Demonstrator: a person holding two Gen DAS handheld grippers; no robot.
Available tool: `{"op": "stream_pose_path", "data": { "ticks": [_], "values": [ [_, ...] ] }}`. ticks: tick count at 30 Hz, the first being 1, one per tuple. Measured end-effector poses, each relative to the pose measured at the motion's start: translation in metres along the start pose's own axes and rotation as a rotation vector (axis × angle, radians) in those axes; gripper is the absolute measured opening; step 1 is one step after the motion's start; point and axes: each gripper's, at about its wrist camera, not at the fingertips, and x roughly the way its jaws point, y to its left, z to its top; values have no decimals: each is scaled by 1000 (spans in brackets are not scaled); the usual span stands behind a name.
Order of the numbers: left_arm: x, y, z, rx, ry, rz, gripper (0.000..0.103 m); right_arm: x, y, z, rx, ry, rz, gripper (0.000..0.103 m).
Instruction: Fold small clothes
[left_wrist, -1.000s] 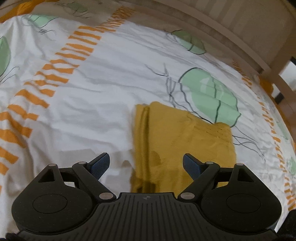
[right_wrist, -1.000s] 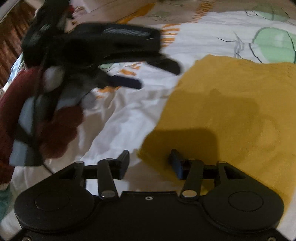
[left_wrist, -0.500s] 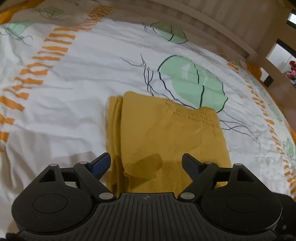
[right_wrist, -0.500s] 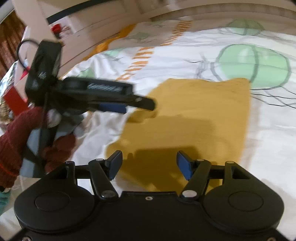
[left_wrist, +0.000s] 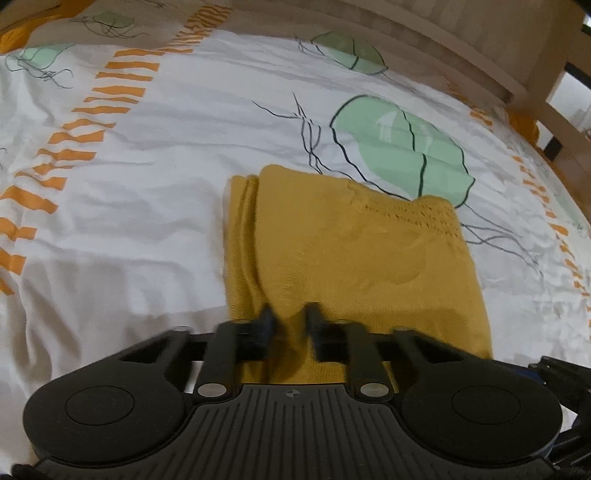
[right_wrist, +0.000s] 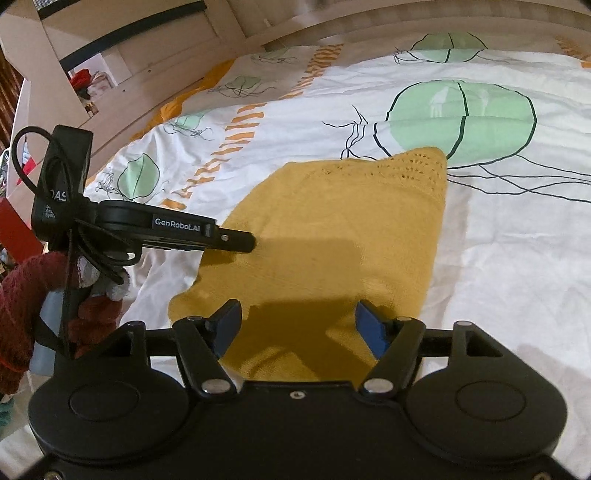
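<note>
A folded mustard-yellow knit garment (left_wrist: 351, 258) lies flat on the bed; it also shows in the right wrist view (right_wrist: 332, 240). My left gripper (left_wrist: 290, 325) is at the garment's near edge, its jaws drawn close together with a ridge of the yellow cloth between them. The same gripper shows from the side in the right wrist view (right_wrist: 236, 240), its tip at the garment's left edge. My right gripper (right_wrist: 297, 325) is open and empty, low over the garment's near edge.
The bed sheet (left_wrist: 166, 184) is white with green jellyfish prints and orange stripes. A wooden bed frame (left_wrist: 480, 55) runs along the far side. A hand in a dark red sleeve (right_wrist: 22, 295) holds the left gripper. Shelving (right_wrist: 92, 85) stands beyond the bed.
The left gripper's jaws have gone from wide open to nearly shut on the garment's near edge. The right gripper has stayed open and shifted over the garment's near edge.
</note>
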Motion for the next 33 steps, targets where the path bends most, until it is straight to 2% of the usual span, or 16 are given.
{"op": "stream_pose_path", "data": {
  "ticks": [3, 8, 12, 14, 16, 17, 18, 20, 21, 22, 25, 26, 33],
  "values": [
    [-8, 8, -8, -39, -45, -18, 9, -3, -2, -1, 8, -2, -3, 72],
    [-21, 21, -18, -122, -63, -17, 9, -9, -9, 3, 10, -17, -20, 72],
    [-24, 21, -27, -120, -61, 11, 9, -14, -22, 9, 42, -39, -34, 72],
    [-24, 21, -27, -118, -69, -14, 9, -15, -29, 13, 63, -45, -41, 72],
    [-24, 23, -24, -122, -80, -33, 13, -16, -37, 16, 89, -54, -47, 73],
    [-23, 24, -22, -126, -88, -46, 19, -16, -40, 17, 103, -59, -50, 73],
    [-23, 25, -20, -132, -86, -46, 30, -16, -44, 19, 118, -62, -52, 73],
    [-21, 29, -21, -148, -72, -36, 42, -15, -52, 23, 153, -69, -49, 74],
    [-21, 33, -23, -162, -57, -37, 45, -15, -56, 25, 170, -72, -47, 78],
    [-20, 37, -26, -181, -38, -51, 46, -15, -59, 26, 184, -74, -45, 83],
    [-17, 51, -36, -246, 28, -118, 51, -10, -70, 30, 225, -71, -29, 85],
    [-17, 54, -39, -261, 43, -135, 55, -8, -74, 30, 235, -68, -26, 85],
    [-9, 42, -39, -212, 75, -172, 72, 15, -89, 32, 280, -22, 24, 87]
  ]
}}
